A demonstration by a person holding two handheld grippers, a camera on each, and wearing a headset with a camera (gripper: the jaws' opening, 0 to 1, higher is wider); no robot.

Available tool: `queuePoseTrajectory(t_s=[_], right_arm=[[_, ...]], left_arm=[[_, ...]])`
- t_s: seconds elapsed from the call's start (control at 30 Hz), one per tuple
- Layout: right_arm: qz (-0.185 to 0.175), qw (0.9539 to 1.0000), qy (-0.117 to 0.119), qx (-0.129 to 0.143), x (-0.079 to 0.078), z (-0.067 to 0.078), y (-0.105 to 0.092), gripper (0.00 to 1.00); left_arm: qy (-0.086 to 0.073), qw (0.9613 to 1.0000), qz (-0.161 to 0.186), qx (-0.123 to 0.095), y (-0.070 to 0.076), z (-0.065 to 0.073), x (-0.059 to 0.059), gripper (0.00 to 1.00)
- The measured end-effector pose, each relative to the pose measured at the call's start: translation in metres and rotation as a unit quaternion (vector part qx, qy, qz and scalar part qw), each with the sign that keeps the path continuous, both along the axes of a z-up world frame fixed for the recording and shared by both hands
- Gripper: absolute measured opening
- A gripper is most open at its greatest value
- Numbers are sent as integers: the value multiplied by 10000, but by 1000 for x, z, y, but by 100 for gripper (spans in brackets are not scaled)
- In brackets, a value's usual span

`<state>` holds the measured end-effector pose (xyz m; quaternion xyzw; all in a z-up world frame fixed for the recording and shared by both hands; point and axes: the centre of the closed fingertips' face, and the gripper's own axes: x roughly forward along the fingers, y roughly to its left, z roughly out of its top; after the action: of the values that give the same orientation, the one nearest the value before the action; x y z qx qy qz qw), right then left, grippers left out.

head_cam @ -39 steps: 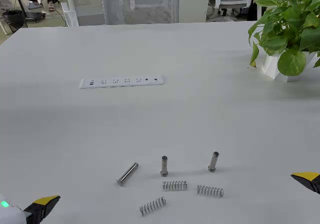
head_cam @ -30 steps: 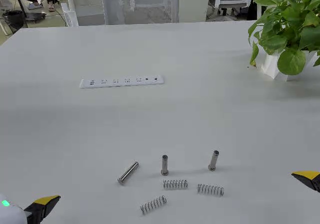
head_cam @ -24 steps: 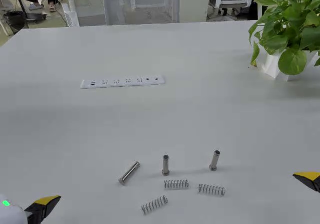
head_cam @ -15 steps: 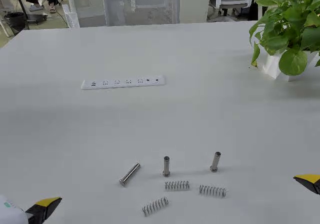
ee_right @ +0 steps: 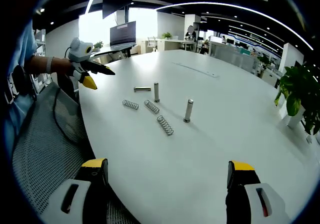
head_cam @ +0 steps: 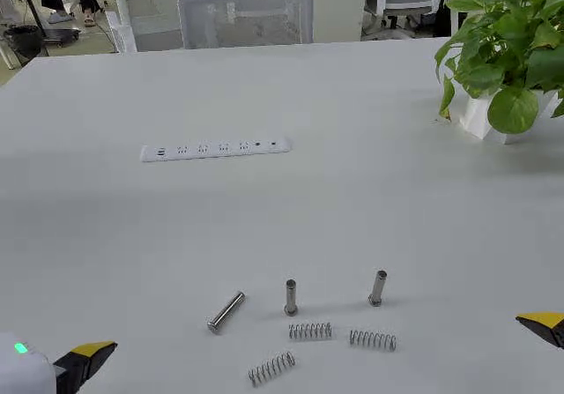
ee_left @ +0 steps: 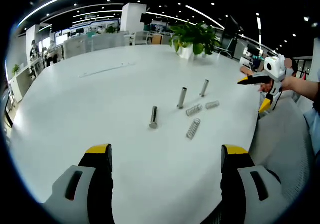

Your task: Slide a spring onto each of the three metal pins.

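Note:
Three metal pins stand or lie on the white table. One pin lies flat (head_cam: pixel 226 311); the middle pin (head_cam: pixel 291 296) and the right pin (head_cam: pixel 377 287) stand upright. Three springs lie just in front of them: one (head_cam: pixel 310 330), another (head_cam: pixel 372 339) and a third (head_cam: pixel 270 367). A yellow fingertip (head_cam: pixel 88 352) of my left gripper pokes in at the bottom left, and one (head_cam: pixel 542 322) of my right gripper at the right edge. The left gripper (ee_left: pixel 166 156) is open and holds nothing, well short of the lying pin (ee_left: pixel 154 118). The right gripper (ee_right: pixel 168 168) is open too, with the springs (ee_right: pixel 165 125) ahead of it.
A white power strip (head_cam: pixel 214 148) lies farther back on the table. A potted green plant (head_cam: pixel 502 55) stands at the far right. A mesh chair (head_cam: pixel 245 17) sits behind the far edge. The table's near edge runs close under both grippers.

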<state>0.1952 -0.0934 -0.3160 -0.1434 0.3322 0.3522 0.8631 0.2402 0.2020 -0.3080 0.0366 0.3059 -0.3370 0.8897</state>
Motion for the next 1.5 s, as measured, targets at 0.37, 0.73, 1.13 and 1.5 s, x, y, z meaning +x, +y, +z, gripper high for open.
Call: queuePoseTrajectory(t_s=[0.37,0.73,1.13,1.5], right_arm=[[-1,10000,26,37,-1,-3,1,99],[-2,10000,60,63,-3,-4,2,99],[-24,9999,68,100,-3,-5,3,99],[-30,9999,51,140,-1,-5,4,99]], left_arm=[[-105,9992,-341,174,-10,7,20,85],[-136,9937,-947,581,-24,6,42,82],[84,9916,-1100,679,-39,1,61,72],[362,9889,-1184,821,-44,-12,76,59]])
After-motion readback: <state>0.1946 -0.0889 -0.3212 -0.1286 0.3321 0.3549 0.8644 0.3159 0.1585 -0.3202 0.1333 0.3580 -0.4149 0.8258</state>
